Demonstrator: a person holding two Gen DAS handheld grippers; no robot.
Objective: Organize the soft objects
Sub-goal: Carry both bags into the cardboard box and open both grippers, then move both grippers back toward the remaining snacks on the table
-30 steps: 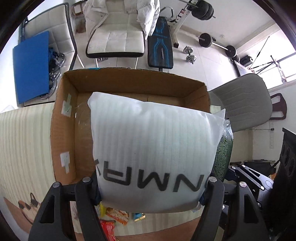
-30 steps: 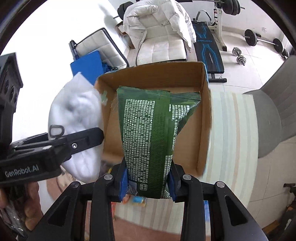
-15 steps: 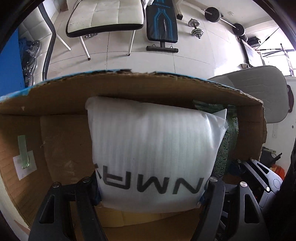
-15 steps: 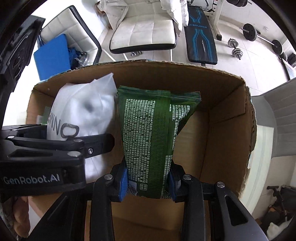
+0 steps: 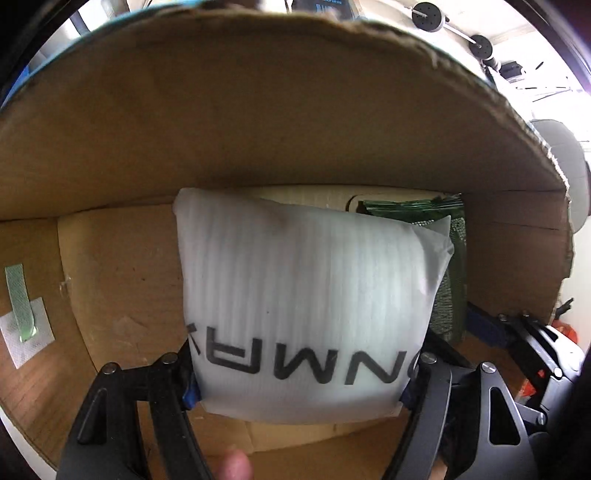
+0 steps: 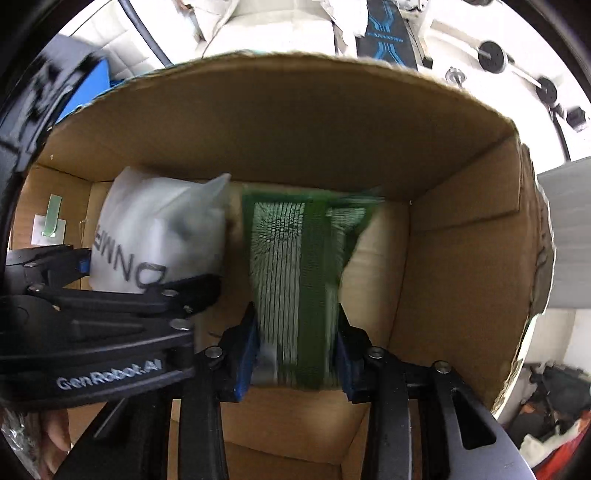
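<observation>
My left gripper (image 5: 301, 373) is shut on a white foam pouch (image 5: 310, 295) with black letters, held deep inside a brown cardboard box (image 5: 258, 110). My right gripper (image 6: 295, 350) is shut on a green printed bag (image 6: 299, 280), also low inside the same box (image 6: 461, 258). The two packages hang side by side, the pouch (image 6: 159, 240) left of the bag. The bag's edge (image 5: 448, 258) shows behind the pouch in the left wrist view. The left gripper body (image 6: 92, 325) sits close beside the right one.
The box walls surround both grippers; the far wall (image 6: 280, 122) is close ahead. A taped white patch with a green strip (image 5: 22, 317) is on the left wall. Gym weights (image 6: 517, 70) and a white chair (image 6: 229, 22) lie beyond the box.
Both grippers have moved forward and down from above the box rim to deep inside it, carrying the pouch and the bag. The far wall now fills most of both views.
</observation>
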